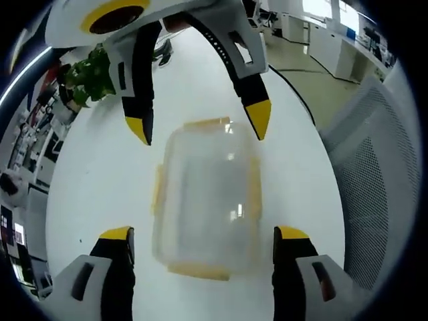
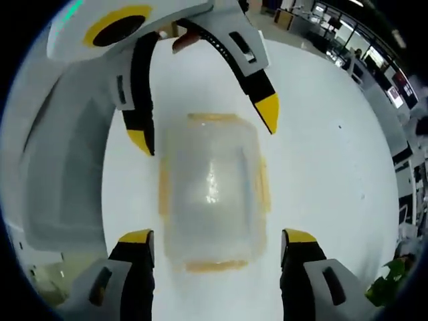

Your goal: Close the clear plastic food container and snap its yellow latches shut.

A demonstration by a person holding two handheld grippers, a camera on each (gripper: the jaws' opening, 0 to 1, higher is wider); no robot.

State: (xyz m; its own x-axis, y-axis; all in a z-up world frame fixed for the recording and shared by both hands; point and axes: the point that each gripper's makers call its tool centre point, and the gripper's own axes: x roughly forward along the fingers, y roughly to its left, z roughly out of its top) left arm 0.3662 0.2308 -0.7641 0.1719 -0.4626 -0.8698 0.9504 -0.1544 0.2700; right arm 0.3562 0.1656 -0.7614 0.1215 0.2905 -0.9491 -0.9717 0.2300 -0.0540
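A clear plastic food container (image 1: 207, 200) lies on the white table (image 1: 93, 194) with its lid on and yellow latches (image 1: 158, 190) along its sides; blur hides whether they are snapped down. My left gripper (image 1: 204, 234) is open, its yellow-tipped jaws straddling the container's near end. My right gripper (image 1: 199, 122) faces it from the far end, also open, tips just over the far corners. In the right gripper view the same container (image 2: 210, 194) sits between the right gripper (image 2: 217, 237) and the opposing left gripper (image 2: 204, 126). Nothing is gripped.
A green plant (image 1: 87, 77) stands at one table edge, also seen as the plant (image 2: 391, 277). A grey mesh chair (image 1: 381, 180) stands beside the table, seen too as the chair (image 2: 60, 167). Office desks (image 1: 328, 40) lie beyond.
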